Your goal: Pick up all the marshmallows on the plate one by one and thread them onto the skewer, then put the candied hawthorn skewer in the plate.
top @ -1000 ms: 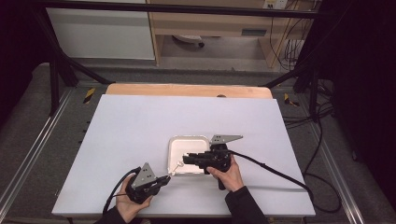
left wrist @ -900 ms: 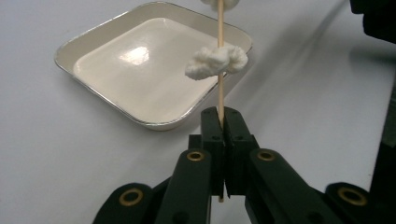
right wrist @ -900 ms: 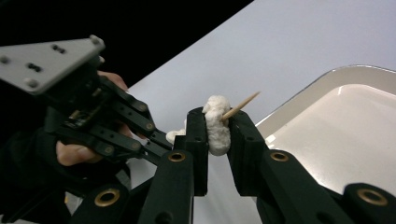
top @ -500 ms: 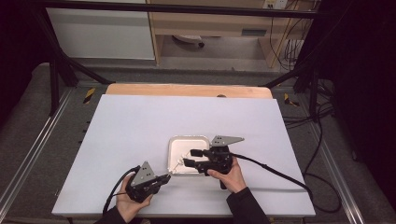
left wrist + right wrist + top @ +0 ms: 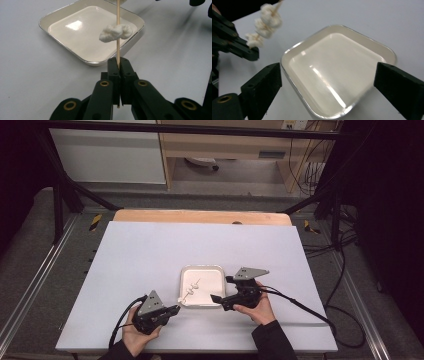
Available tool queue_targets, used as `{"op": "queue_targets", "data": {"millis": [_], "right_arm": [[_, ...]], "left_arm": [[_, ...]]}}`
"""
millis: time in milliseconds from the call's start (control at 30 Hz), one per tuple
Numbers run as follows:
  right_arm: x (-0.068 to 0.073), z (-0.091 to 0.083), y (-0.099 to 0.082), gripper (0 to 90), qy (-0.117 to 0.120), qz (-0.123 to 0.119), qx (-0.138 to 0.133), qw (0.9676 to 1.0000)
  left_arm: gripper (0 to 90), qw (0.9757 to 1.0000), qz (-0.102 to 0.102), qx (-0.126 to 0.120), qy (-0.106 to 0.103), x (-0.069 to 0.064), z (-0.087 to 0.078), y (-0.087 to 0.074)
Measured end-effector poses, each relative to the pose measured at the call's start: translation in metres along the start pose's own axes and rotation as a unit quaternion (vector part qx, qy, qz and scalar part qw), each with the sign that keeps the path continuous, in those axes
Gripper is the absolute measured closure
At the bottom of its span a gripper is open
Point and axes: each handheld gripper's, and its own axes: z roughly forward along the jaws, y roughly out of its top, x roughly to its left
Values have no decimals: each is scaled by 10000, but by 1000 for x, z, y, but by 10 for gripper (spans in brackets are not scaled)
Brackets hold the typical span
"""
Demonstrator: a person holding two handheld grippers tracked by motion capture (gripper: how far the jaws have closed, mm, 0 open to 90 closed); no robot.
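Observation:
My left gripper is shut on the lower end of a thin wooden skewer that carries up to three soft white pieces. The skewer slants up over the front left part of a shallow white square tray. My right gripper stands wide open at the tray's right edge, with nothing between its jaws. In the right gripper view the left gripper shows at the left, just off the tray's corner.
The tray sits near the front middle of a white tabletop. A wooden strip runs along the far edge. Cables trail from both grippers toward the front right and front left.
My right gripper has opened and drawn back a little to the right, away from the skewer. The left gripper still holds the skewer in about the same place.

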Motion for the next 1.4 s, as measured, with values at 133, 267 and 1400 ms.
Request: {"op": "queue_targets", "data": {"millis": [133, 267, 1400], "right_arm": [[-11, -8, -12, 38, -206, 69, 226, 9995], [-21, -18, -23, 19, -404, 121, 407, 9983], [-51, -69, -69, 9, -839, 220, 493, 9950]], "left_arm": [[885, 10000, -29, 60, -29, 3, -2, 4], [884, 10000, -45, 41, -69, 8, -2, 10], [882, 9947, -291, 935, 319, 24, 58, 61]]}}
